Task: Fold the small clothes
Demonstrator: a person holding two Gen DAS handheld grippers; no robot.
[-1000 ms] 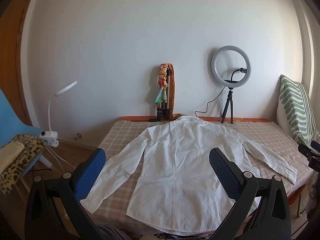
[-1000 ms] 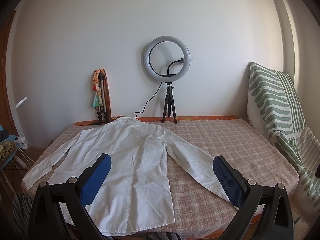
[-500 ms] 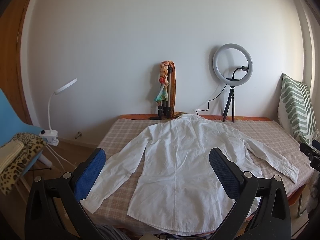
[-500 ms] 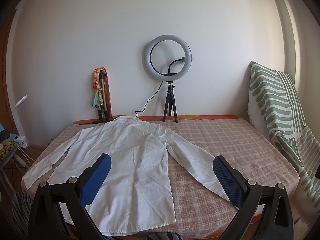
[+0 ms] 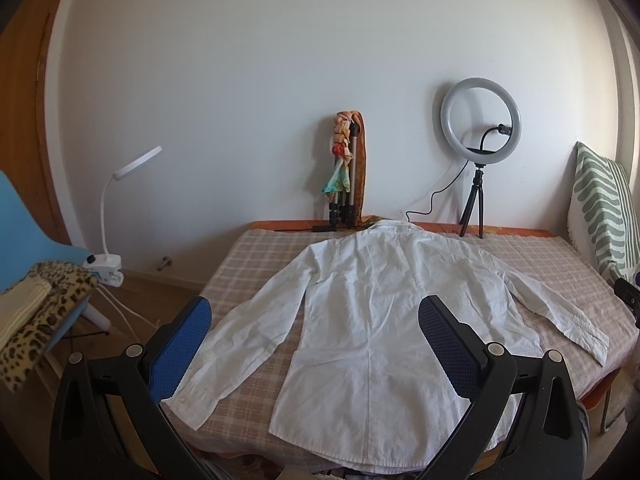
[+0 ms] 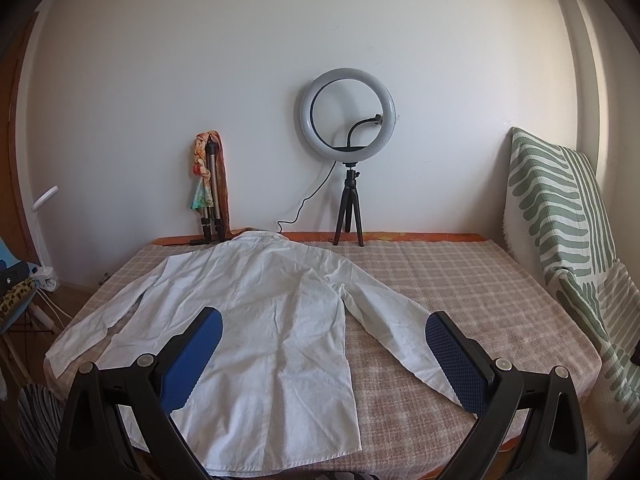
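A white long-sleeved shirt (image 5: 384,312) lies flat, back up, on the checked table (image 5: 256,252), collar at the far edge, both sleeves spread out. It also shows in the right wrist view (image 6: 264,320). My left gripper (image 5: 314,312) is open and empty, held above the near hem, its blue pads framing the left sleeve and the body. My right gripper (image 6: 322,328) is open and empty, above the shirt's right side and right sleeve (image 6: 400,332).
A ring light on a small tripod (image 5: 478,160) and a folded tripod with a scarf (image 5: 346,172) stand at the table's far edge by the wall. A green striped cushion (image 6: 560,232) leans at the right. A blue chair with leopard cloth (image 5: 36,308) and a desk lamp (image 5: 120,208) stand at the left.
Both views have tilted down slightly, so the shirt and wall objects sit a little higher in frame. The shirt has not moved. Both grippers stay open.
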